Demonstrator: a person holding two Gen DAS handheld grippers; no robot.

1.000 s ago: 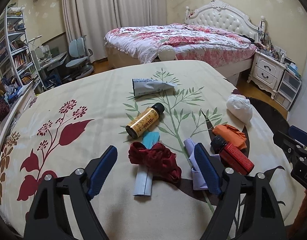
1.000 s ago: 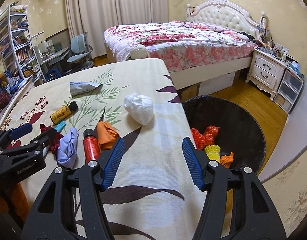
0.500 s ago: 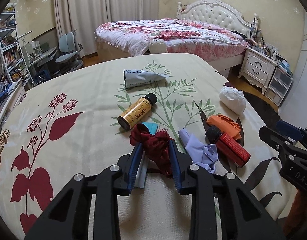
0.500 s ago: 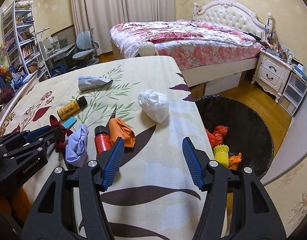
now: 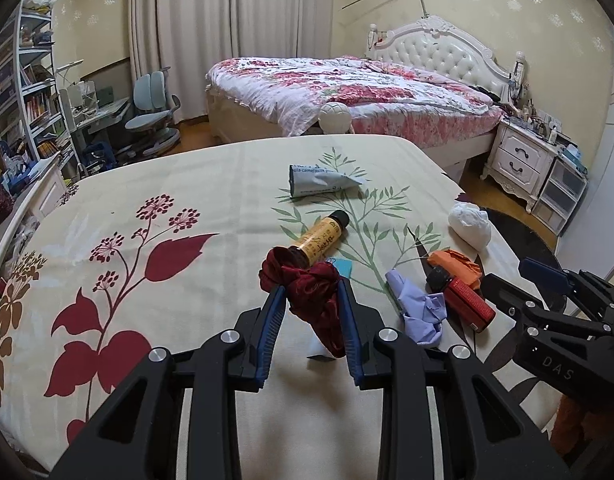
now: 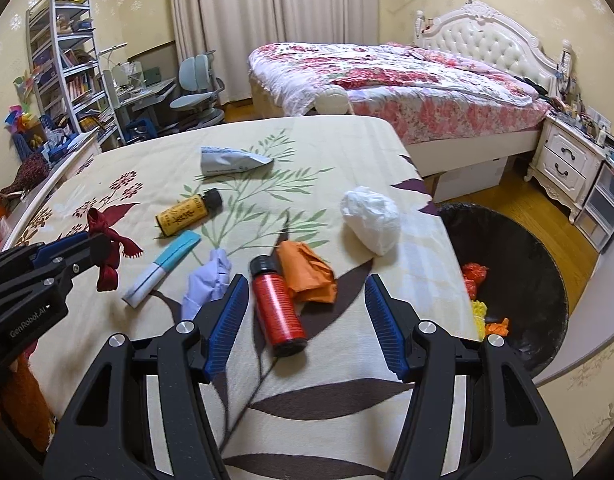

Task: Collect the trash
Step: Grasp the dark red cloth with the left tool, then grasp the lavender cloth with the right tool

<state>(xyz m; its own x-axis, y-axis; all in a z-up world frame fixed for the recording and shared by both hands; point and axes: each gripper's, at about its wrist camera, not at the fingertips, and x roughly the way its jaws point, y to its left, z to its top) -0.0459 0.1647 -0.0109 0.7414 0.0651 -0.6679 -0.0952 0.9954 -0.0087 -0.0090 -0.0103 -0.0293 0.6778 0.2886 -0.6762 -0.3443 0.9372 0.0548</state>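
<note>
My left gripper (image 5: 310,300) is shut on a dark red ribbon (image 5: 307,292) and holds it above the table; it also shows in the right wrist view (image 6: 107,248). My right gripper (image 6: 305,300) is open and empty over a red bottle (image 6: 277,306). Beside the bottle lie an orange wrapper (image 6: 307,272), a crumpled lilac paper (image 6: 207,284), a blue-white tube (image 6: 163,266), a yellow bottle (image 6: 187,212), a grey pouch (image 6: 231,162) and a white wad (image 6: 371,220). A black bin (image 6: 519,280) with several pieces of trash in it stands on the floor to the right.
The table has a cream cloth (image 5: 187,220) printed with leaves. A bed (image 5: 347,92) stands behind it, a white nightstand (image 5: 519,156) at the right, and shelves (image 6: 67,68), a desk and a chair (image 6: 195,88) at the left.
My left gripper closed on the dark red ribbon and lifted it off the table. My right gripper moved left, from beside the red bottle to over it, staying open.
</note>
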